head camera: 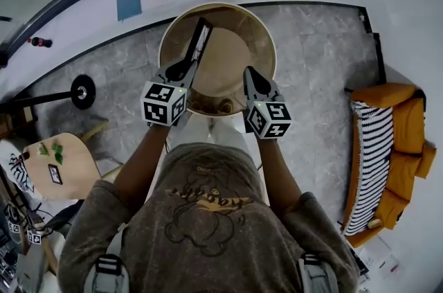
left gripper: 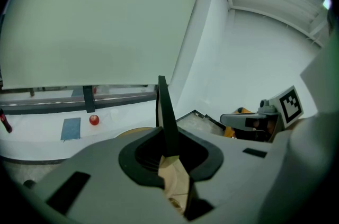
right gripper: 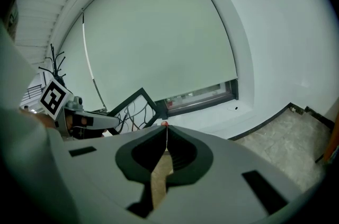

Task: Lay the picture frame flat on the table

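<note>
Firmly, left hand-held gripper [head camera: 185, 67] pinches picture frame [head camera: 199, 39].

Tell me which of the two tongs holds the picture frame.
The left tongs: they clamp the black picture frame; the right tongs are shut on nothing.

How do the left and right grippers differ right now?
The left gripper is clamped on the black picture frame; the right gripper is shut on nothing. The left hovers over the round table toward its left side, the right toward its right. Both carry marker cubes.
</note>
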